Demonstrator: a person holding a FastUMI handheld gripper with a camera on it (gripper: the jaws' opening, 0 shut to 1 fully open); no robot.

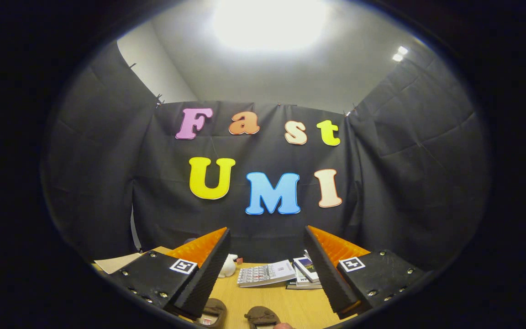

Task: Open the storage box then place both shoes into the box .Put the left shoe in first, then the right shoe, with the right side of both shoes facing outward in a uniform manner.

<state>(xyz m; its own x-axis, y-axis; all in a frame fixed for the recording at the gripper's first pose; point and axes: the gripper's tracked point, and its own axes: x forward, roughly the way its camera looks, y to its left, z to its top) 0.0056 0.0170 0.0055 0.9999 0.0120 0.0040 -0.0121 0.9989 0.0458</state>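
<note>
The black cloth wall [263, 219] is seen at the back, with a pale ceiling [254, 68] and a bright light [267, 20] above it.

Below the wall, a wooden worktop [286, 304] is spread out. It is seen between and under the fingers.

The hand-held gripper [265, 267] is held wide, with a big gap between its two fingers. Nothing is held in it. The fingers are pointed toward the wall and are lifted above the worktop. A small square marker is stuck on top of each finger.

Things are laid at the back of the worktop, beyond the fingers. A calendar [265, 273] with rows of small squares is lying flat in the gap. A stack of books [306, 272] is placed just beside it, close to the right finger. A small white toy [228, 266] is set near the left finger. A sheet of paper [117, 262] is seen beside the left finger, at the worktop's far corner.

Two brown shoes are placed on the worktop, low down and closer than the fingertips. One shoe [213, 312] is partly hidden under the left finger. The other shoe [261, 316] is lying in the gap, just beside the first. They are apart from each other. Which one is the left shoe cannot be told.
</note>
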